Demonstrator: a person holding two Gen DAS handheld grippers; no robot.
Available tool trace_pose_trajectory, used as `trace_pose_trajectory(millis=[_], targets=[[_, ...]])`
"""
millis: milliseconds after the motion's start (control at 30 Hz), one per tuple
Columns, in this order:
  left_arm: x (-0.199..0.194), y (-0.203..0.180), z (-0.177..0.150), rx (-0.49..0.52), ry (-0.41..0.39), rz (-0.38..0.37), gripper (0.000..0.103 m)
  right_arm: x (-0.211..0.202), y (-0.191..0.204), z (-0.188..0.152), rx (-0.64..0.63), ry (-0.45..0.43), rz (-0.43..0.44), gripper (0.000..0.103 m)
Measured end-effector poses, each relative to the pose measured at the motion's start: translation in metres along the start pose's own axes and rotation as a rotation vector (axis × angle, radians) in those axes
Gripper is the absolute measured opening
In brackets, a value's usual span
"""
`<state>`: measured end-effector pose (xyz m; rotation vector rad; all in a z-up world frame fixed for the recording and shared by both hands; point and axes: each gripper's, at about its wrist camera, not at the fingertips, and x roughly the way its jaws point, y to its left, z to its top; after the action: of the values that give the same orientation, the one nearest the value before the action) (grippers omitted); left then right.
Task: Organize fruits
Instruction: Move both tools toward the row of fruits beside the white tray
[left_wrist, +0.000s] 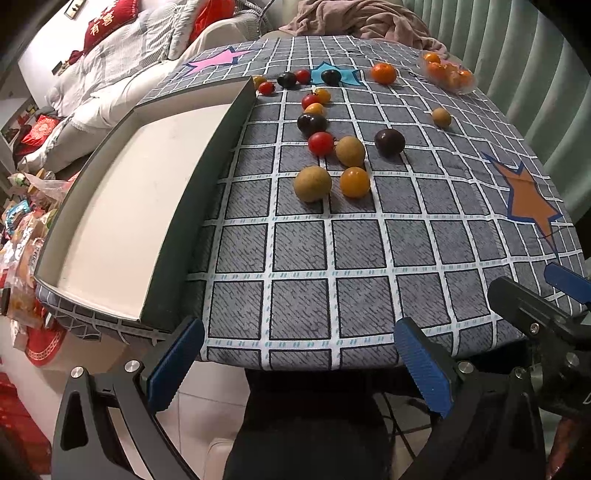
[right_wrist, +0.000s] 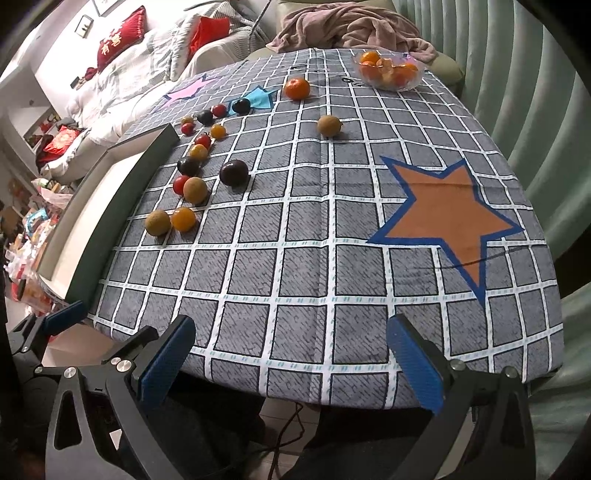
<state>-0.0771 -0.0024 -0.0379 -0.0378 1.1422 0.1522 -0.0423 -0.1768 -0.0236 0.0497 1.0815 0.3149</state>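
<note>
Several small fruits lie loose on the checked cloth: a tan longan (left_wrist: 312, 183) (right_wrist: 158, 222), an orange tomato (left_wrist: 354, 181) (right_wrist: 183, 219), a red tomato (left_wrist: 320, 143), dark plums (left_wrist: 389, 142) (right_wrist: 233, 172) and a mandarin (left_wrist: 383, 72) (right_wrist: 297, 88). An empty white tray (left_wrist: 122, 206) (right_wrist: 122, 192) with dark walls lies at the left. My left gripper (left_wrist: 299, 363) and my right gripper (right_wrist: 291, 363) are both open and empty at the table's near edge.
A clear bowl of mandarins (left_wrist: 448, 72) (right_wrist: 389, 70) stands at the far right. Star patches mark the cloth: orange (right_wrist: 447, 210), blue (left_wrist: 334, 74), pink (left_wrist: 216, 61). A pink blanket (right_wrist: 351, 29) lies behind the table; a bed (left_wrist: 110, 74) and clutter are to the left.
</note>
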Motion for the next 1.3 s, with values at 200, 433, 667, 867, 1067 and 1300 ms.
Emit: trace_pose_trajectory(millis=[200,433,667,867,1067,1300], targets=[[0.002,0.000,0.000,0.002,0.005,0.002,0.103,0.001,-0.001,0.000,0.005,0.003,0.001,0.103],[0.006,0.001,0.000,0.000,0.013,0.004,0.103,0.004,-0.004,-0.001,0.016,0.009,0.002,0.103],[0.008,0.003,-0.001,0.000,0.013,0.002,0.103,0.007,-0.004,-0.002,0.016,0.015,0.004,0.103],[0.014,0.010,0.000,-0.019,0.028,0.001,0.103,0.009,-0.006,-0.002,0.025,0.022,0.007,0.103],[0.015,0.010,0.007,-0.015,0.029,0.001,0.103,0.012,-0.008,-0.002,0.028,0.029,0.010,0.103],[0.020,0.017,0.024,-0.027,0.003,-0.009,0.103,0.014,-0.014,-0.001,0.042,0.031,0.010,0.103]])
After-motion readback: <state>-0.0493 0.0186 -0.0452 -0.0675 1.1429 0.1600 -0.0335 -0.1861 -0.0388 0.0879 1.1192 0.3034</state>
